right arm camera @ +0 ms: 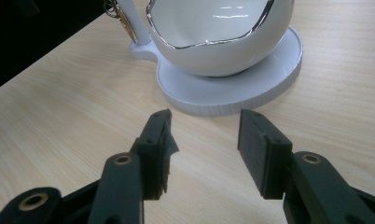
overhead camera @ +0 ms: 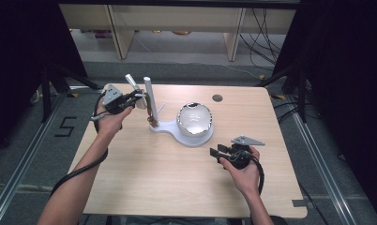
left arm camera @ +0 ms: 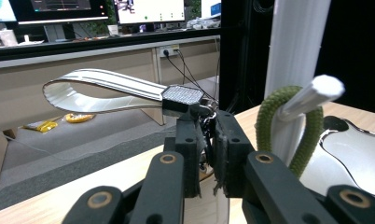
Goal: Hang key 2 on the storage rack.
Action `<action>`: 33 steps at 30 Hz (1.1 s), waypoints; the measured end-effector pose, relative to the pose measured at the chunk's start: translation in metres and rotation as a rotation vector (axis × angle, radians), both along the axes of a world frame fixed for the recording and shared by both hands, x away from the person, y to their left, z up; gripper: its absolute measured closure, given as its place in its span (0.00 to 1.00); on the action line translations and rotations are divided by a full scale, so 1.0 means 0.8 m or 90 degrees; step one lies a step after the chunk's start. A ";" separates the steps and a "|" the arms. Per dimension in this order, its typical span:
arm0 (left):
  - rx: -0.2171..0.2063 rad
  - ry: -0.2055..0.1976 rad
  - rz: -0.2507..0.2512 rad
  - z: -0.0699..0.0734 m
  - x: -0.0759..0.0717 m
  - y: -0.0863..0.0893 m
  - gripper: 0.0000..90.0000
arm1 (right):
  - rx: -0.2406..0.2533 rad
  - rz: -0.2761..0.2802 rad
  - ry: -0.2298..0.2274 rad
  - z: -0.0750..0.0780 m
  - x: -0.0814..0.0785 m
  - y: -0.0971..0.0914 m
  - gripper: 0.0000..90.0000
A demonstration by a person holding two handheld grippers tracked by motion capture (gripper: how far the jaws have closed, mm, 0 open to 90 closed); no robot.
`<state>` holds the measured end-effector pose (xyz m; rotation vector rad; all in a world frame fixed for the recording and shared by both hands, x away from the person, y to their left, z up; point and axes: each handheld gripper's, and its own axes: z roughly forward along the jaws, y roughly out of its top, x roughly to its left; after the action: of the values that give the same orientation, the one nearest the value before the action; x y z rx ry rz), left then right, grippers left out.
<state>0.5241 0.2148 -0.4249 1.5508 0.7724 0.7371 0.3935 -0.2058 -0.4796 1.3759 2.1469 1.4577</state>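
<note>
Floor (overhead camera: 46,136) – mark "5" (overhead camera: 66,126) | left gripper (overhead camera: 130,99) – clamps spoon (left arm camera: 106,89)

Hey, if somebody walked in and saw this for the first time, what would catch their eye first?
Probably the shiny white bowl on its white stand at mid-table, with a post rising at the stand's left end. Next, the left claw shut on a silvery shoehorn beside that post, while the right claw waits open near the stand.

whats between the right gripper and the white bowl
Only bare table and the rim of the white stand under the bowl, seen past the right gripper in its own view.
</note>
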 end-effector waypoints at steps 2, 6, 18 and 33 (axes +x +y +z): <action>0.004 0.002 -0.002 -0.001 0.000 -0.001 0.90 | -0.008 -0.003 -0.004 -0.001 0.001 -0.001 0.61; 0.013 0.003 -0.009 -0.001 0.000 -0.003 0.90 | 0.001 -0.009 0.011 0.000 -0.001 0.001 0.61; 0.019 0.018 -0.023 -0.003 0.003 0.002 0.90 | 0.001 -0.010 0.016 0.000 -0.002 0.000 0.61; 0.073 0.017 -0.068 -0.010 0.000 0.004 0.89 | 0.000 -0.012 0.024 -0.001 -0.002 0.001 0.60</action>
<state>0.5244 0.2176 -0.4332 1.6943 0.6717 0.6930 0.3922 -0.2054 -0.4802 1.4311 2.1496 1.4368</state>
